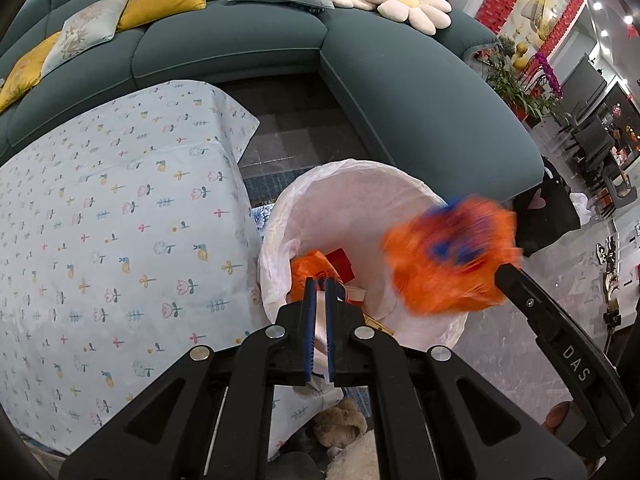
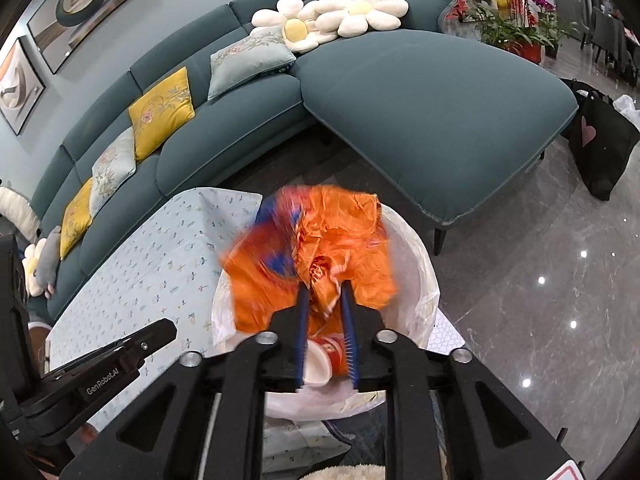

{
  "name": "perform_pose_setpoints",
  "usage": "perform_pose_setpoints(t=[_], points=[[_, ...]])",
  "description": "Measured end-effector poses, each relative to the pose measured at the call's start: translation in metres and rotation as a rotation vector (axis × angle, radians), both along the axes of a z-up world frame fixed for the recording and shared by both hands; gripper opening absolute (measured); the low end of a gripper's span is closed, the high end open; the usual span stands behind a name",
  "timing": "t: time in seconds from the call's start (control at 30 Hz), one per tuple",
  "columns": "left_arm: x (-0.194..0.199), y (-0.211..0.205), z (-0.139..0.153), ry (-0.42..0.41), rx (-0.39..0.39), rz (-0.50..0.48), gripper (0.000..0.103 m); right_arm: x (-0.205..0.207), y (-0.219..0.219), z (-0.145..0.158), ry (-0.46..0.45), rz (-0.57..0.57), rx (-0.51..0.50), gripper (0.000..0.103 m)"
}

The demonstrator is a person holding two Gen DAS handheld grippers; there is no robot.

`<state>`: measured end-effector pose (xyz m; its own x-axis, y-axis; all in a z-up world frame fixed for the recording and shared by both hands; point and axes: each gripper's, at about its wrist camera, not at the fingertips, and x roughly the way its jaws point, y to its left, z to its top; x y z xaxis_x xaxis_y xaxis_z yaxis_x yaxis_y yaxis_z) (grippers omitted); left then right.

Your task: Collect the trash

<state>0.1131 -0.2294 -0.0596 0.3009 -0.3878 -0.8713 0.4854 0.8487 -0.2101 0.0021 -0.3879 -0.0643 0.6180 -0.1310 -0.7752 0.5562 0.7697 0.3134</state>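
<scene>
A round trash bin with a white liner [image 1: 360,200] stands on the floor beside the table; it also shows in the right wrist view [image 2: 416,276]. My right gripper [image 2: 325,292] is shut on a crumpled orange and blue plastic bag [image 2: 320,248], held over the bin's mouth; the bag is blurred in the left wrist view [image 1: 448,252]. My left gripper [image 1: 319,282] is nearly closed over the bin's near rim, with white liner [image 1: 320,316] between its fingers. Inside the bin lie an orange wrapper [image 1: 310,266], a red packet [image 1: 340,262] and a paper cup [image 2: 320,364].
A table with a light blue flowered cloth [image 1: 100,220] stands left of the bin. A teal sectional sofa [image 2: 432,112] with cushions curves behind. A black tote bag [image 2: 600,140] sits on the glossy floor at right. Plush toys [image 1: 344,428] lie below the bin.
</scene>
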Motion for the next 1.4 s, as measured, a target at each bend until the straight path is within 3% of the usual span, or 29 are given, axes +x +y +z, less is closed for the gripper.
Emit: perform_pose_setpoints(t=[0.13,0.3,0.37,0.8,0.97,1.13,1.3,1.4], points=[[0.002,0.000,-0.002,0.005,0.005,0.013,0.010,0.003,-0.001,0.000,-0.002,-0.001,0.002,0.023],[0.001,0.005,-0.001,-0.007,0.018,0.030,0.026,0.002,-0.001,0.000,-0.002,0.007,0.001,0.024],[0.001,0.007,-0.001,-0.011,0.023,0.035,0.030,0.002,0.000,0.001,-0.001,0.006,-0.001,0.029],[-0.007,0.024,0.007,-0.052,0.049,0.061,0.041,0.002,0.015,0.010,0.018,0.049,-0.054,0.042],[-0.014,0.031,0.011,-0.078,0.072,0.072,0.058,0.002,0.027,0.013,0.044,0.066,-0.092,0.056],[-0.019,0.038,0.013,-0.098,0.092,0.079,0.060,-0.003,0.039,0.015,0.070,0.075,-0.139,0.066],[-0.025,0.047,0.014,-0.124,0.114,0.093,0.071,-0.008,0.045,0.016,0.092,0.094,-0.152,0.074],[-0.027,0.052,0.013,-0.126,0.119,0.104,0.072,-0.011,0.047,0.019,0.098,0.094,-0.164,0.076]])
